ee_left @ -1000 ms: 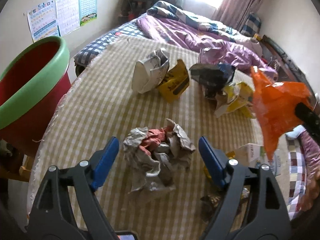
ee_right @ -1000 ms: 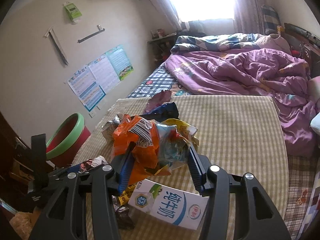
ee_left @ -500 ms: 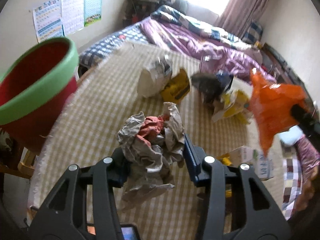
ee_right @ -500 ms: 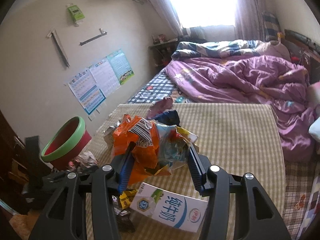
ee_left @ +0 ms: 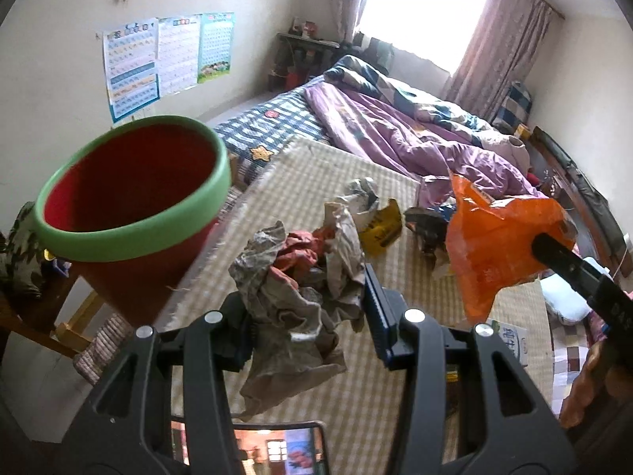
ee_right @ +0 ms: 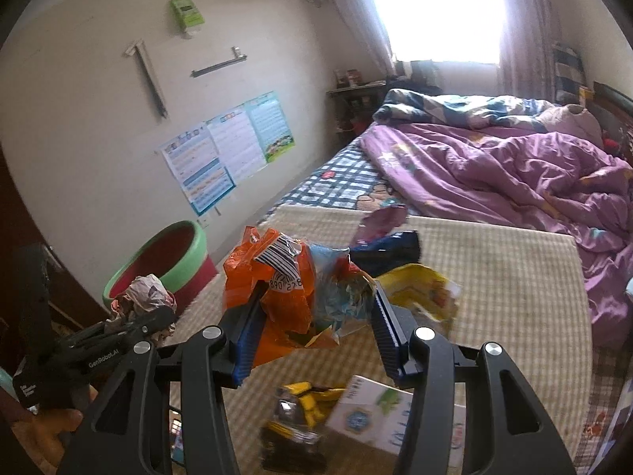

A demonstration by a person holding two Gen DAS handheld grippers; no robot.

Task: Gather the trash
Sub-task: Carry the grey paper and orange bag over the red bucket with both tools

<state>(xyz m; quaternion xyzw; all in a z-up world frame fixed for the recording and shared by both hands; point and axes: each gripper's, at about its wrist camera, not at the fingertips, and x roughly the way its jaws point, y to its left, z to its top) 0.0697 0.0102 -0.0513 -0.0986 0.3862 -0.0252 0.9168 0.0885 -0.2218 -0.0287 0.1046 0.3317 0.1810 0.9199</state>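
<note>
**Both grippers loaded with trash above checked table**

The checked table (ee_left: 316, 182) carries the remaining litter: a milk carton (ee_right: 379, 419) at its near edge. A red tub with green rim (ee_left: 130, 198) stands off the table's left edge. Left gripper (ee_left: 308, 308) pinches a crumpled paper wad (ee_left: 300, 277), raised beside the tub. Right gripper (ee_right: 316, 316) clamps an orange snack bag (ee_right: 277, 277) above the carton.

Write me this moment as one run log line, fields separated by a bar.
left gripper: shut on crumpled paper | right gripper: shut on orange wrapper | red bin: near left, nothing dropped yet
</note>
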